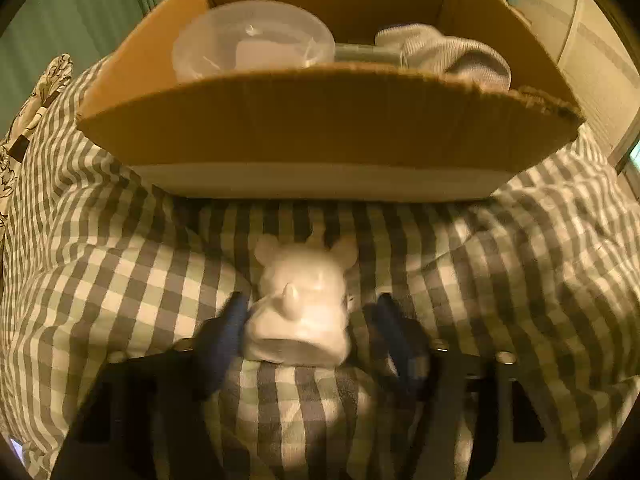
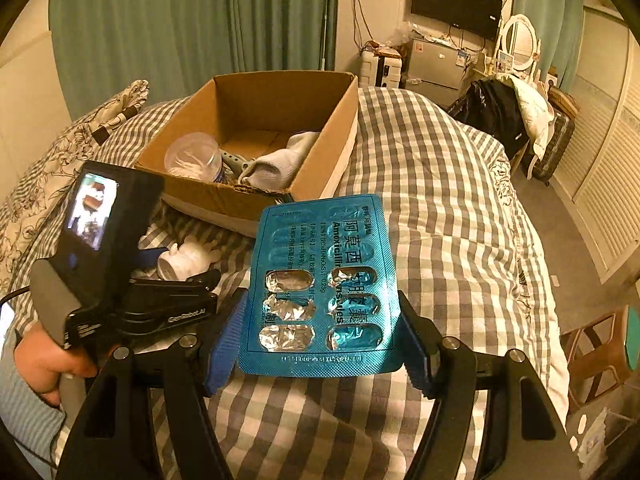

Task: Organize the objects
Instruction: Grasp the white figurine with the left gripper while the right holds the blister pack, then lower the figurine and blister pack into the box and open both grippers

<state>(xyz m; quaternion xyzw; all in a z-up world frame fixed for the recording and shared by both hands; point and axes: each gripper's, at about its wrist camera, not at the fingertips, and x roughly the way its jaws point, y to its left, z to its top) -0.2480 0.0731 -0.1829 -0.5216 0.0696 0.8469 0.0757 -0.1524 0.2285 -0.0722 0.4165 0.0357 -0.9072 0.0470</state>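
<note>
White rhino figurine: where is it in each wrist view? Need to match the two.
Left wrist: white rhino figurine low centre, between the left gripper fingers, on the checked bedcover.
Right wrist: lower left, beyond the left gripper, left of the blue blister pack.
Shared landmark: cardboard box just behind the figurine.

Checked bedspread (image 2: 440, 184), curtain (image 2: 160, 20), television (image 2: 456, 2)

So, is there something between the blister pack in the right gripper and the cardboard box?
Nothing visible blocks it. The blue blister pack is held above the checked bedcover, and the open cardboard box lies just beyond. The left gripper works off to the side.
</note>
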